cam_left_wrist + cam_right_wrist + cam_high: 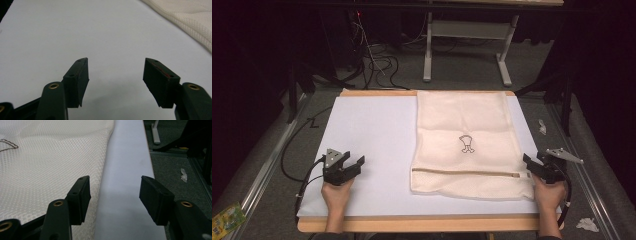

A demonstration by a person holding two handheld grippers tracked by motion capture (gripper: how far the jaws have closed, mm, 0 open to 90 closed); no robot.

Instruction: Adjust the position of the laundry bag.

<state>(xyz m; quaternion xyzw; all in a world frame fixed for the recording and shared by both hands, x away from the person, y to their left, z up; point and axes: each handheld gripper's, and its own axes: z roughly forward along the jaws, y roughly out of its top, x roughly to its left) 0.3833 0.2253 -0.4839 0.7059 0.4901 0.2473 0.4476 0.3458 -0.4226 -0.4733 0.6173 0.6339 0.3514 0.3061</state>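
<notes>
Mesh bag (467, 142) is lying flat, right of middle. Your right gripper (534, 167) is waiting wide at its zipper (464, 173) end; your left gripper (353, 164) is gaping, empty. Pinch the zipper pull gently.

One mesh bag (469, 142) lies on one surface (367, 135). It bears one zip (467, 172) and one small drawn figure (466, 143). Two grippers: the left gripper (353, 161) and the right gripper (533, 161), each with two fingers. Two crumpled scraps (587, 224) lie on the floor, and one green packet (226, 218).
</notes>
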